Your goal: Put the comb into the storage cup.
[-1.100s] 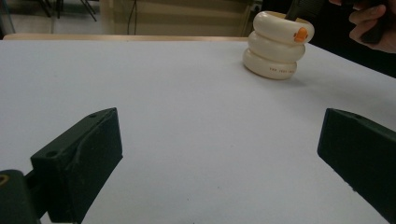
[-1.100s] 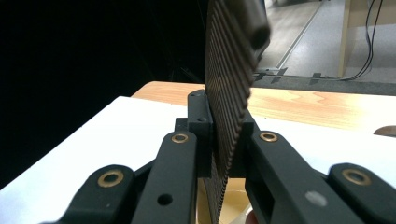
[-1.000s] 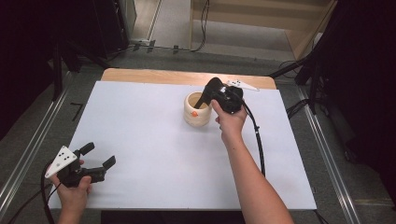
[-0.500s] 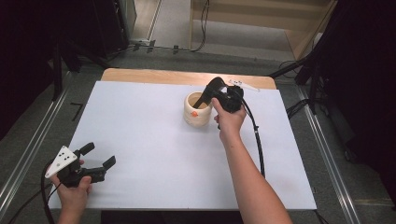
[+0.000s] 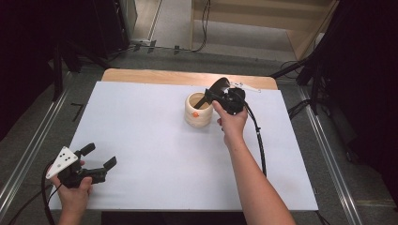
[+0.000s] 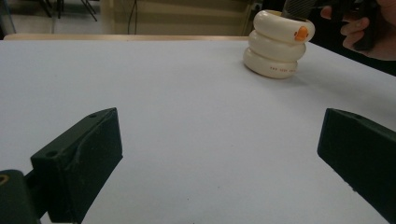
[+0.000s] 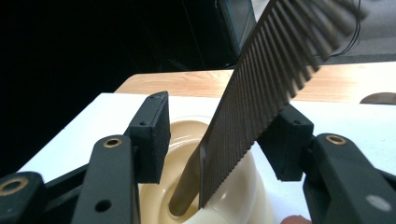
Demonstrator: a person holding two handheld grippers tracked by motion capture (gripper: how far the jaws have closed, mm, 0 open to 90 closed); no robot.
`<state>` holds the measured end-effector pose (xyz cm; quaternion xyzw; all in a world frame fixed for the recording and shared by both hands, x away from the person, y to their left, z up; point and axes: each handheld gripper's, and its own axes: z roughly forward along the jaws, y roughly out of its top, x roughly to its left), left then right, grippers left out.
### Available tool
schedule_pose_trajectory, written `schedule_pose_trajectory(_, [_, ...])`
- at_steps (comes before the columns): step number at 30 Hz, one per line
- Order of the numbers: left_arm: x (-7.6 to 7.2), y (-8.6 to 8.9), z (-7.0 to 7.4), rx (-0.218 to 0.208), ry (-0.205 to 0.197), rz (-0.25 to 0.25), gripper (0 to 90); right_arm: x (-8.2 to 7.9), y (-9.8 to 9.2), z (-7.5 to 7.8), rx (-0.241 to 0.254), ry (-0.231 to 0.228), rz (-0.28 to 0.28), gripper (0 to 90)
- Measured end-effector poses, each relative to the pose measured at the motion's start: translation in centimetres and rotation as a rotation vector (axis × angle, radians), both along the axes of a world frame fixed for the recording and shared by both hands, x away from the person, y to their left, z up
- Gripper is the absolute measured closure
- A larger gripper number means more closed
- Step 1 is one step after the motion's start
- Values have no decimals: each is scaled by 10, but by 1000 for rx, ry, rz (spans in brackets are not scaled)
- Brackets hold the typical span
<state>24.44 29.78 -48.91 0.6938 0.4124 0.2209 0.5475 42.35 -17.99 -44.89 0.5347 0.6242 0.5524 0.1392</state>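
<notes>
Two jaws of your right gripper (image 7: 219, 140) had just been opening, releasing the comb (image 7: 261, 93), which stood between them, leaning in the cup (image 5: 198, 110) below. Your left gripper (image 6: 219, 154) rested open, well apart. Next: withdraw upward without snagging the comb.

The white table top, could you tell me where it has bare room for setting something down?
Bare: the wide stretch between the cream holder and the left gripper, plus the far left. Crowded: the far right, where the right gripper releases a comb into the holder.
</notes>
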Motion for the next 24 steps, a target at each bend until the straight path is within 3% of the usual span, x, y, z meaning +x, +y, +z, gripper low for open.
schedule_pose_trajectory(7, [0, 0, 0, 1, 0, 0, 0, -1, -7, 2, -8, 55, -14, 229])
schedule_pose_trajectory(10, [0, 0, 0, 1, -1, 0, 0, -3, -8, 3, -50, 64, -2, 109])
schedule_pose_trajectory(13, [0, 0, 0, 1, 0, 1, 0, -7, -7, 5, -107, 39, 2, 83])
schedule_pose_trajectory(16, [0, 0, 0, 1, -1, 1, 0, -11, -8, 7, -128, 29, 11, 70])
schedule_pose_trajectory(18, [0, 0, 0, 1, -1, 1, 0, -12, -8, 8, -140, 37, 26, 0])
schedule_pose_trajectory(24, [0, 0, 0, 1, 0, 0, 0, -20, -7, 10, -181, 10, 54, 0])
